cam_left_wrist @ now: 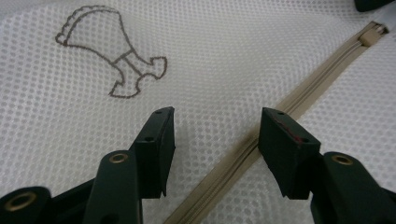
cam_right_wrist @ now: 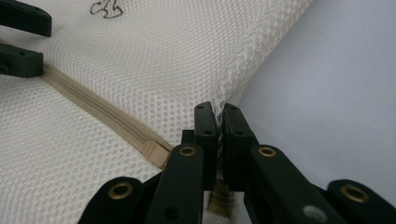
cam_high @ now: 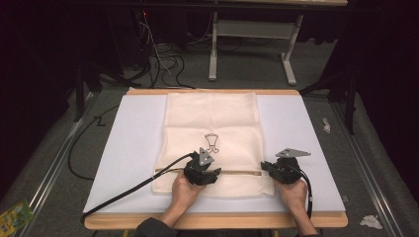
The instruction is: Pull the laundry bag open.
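A cream mesh bag (cam_high: 212,123) with a small line drawing (cam_left_wrist: 112,56) lies flat on a white board (cam_high: 133,148). A beige zipper (cam_left_wrist: 299,95) runs across its near part, and the pull (cam_left_wrist: 371,36) sits at the right end. My left gripper (cam_left_wrist: 217,114) hovers open just over the mesh, with the zipper passing under the gap near its right jaw. In the high view the left gripper (cam_high: 206,174) sits at the middle of the zipper. My right gripper (cam_right_wrist: 217,109) is shut on the bag's right edge (cam_right_wrist: 243,79), beside the zipper's end (cam_right_wrist: 154,151).
The board rests on a wooden table (cam_high: 217,221). Bare board (cam_right_wrist: 336,93) lies right of the bag. On the floor are cables (cam_high: 163,61), a green packet (cam_high: 15,215) and crumpled paper (cam_high: 370,221). A grey table frame (cam_high: 252,29) stands behind.
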